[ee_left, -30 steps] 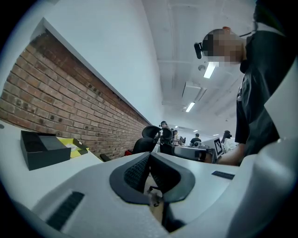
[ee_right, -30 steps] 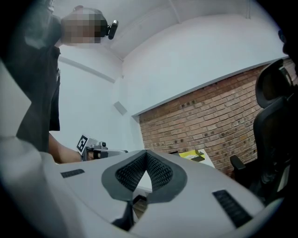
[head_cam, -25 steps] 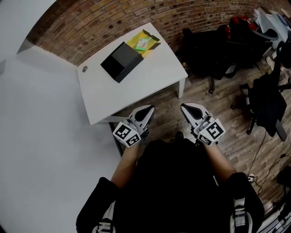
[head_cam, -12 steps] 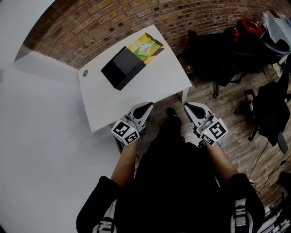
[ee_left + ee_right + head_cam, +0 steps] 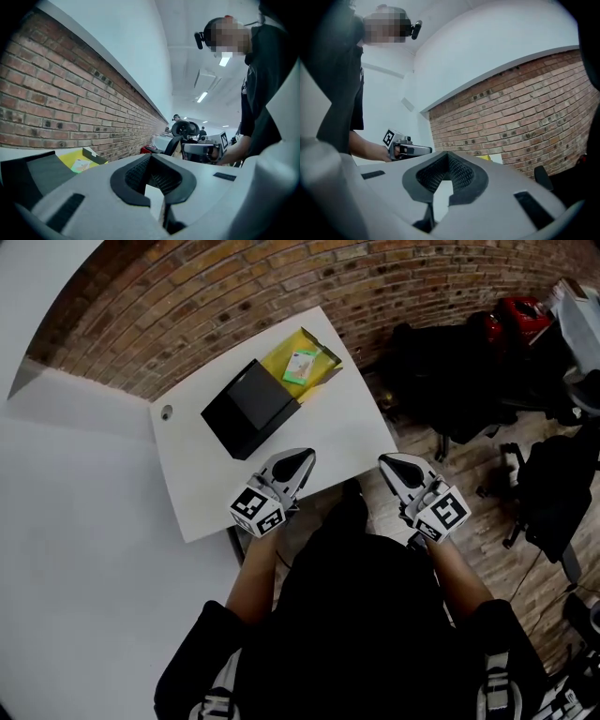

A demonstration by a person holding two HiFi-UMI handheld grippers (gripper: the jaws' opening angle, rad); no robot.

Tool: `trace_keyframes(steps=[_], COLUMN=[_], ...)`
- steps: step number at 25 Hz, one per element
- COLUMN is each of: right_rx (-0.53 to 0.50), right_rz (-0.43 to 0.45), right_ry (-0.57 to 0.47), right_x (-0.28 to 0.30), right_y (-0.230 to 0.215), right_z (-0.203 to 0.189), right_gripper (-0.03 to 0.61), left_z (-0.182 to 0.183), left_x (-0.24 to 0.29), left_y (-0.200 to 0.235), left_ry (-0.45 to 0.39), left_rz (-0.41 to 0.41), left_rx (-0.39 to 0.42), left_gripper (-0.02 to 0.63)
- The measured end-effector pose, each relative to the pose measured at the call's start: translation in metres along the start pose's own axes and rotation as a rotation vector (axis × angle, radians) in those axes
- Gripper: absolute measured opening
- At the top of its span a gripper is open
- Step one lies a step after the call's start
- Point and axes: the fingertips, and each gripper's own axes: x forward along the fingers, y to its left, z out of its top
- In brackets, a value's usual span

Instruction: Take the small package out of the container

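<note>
On the white table [image 5: 323,427] a yellow open container [image 5: 302,360] lies at the far corner. A small green-and-white package [image 5: 298,366] rests inside it. A black box [image 5: 248,409] sits against the container's near side. My left gripper [image 5: 302,457] is shut and empty above the table's near edge, short of the black box. My right gripper [image 5: 386,461] is also shut and empty, just off the table's right corner. In the left gripper view the container [image 5: 75,159] and package [image 5: 80,164] show beyond the shut left gripper [image 5: 152,176]. The right gripper view shows the shut right gripper [image 5: 445,173].
A brick wall [image 5: 281,287] runs behind the table. Black office chairs [image 5: 553,484] and dark bags [image 5: 441,362] stand on the wooden floor to the right. A round cable hole [image 5: 166,412] sits in the table's left corner. A white wall lies to the left.
The person has stepped up to the table and both grippers have come forward with them. The left gripper now reaches over the table's near edge. Both stay shut.
</note>
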Motion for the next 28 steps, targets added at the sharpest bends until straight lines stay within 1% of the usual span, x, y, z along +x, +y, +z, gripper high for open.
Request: trace_keyframes(steps=[6, 11, 14, 20, 28], right_rx=[-0.027, -0.036, -0.051, -0.054, -0.031], right_rz=[0.012, 0.006, 0.007, 0.03, 0.117], right_ry=[0.029, 0.038, 0.037, 0.04, 0.082], right_x=[0.053, 0.089, 0.106, 0.135, 0.16], right_y=[-0.045, -0.078, -0.095, -0.121, -0.156], right_z=[0.014, 0.025, 0.033, 0.037, 0.033], right_gripper=[0.003, 0.003, 0.002, 0.003, 0.003], left_z=[0.015, 0.023, 0.026, 0.015, -0.001], left_x=[0.032, 0.049, 0.058, 0.077, 0.111], left_y=[0.068, 0.112, 0.138, 0.182, 0.231], left_ry=[0.055, 0.081, 0.107, 0.225, 0.353], left_rz=[0.043, 0.054, 0.086, 0.132, 0.202], left_rx=[0.023, 0.008, 0.005, -0.003, -0.027], left_gripper=[0.015, 0.015, 0.015, 0.015, 0.017])
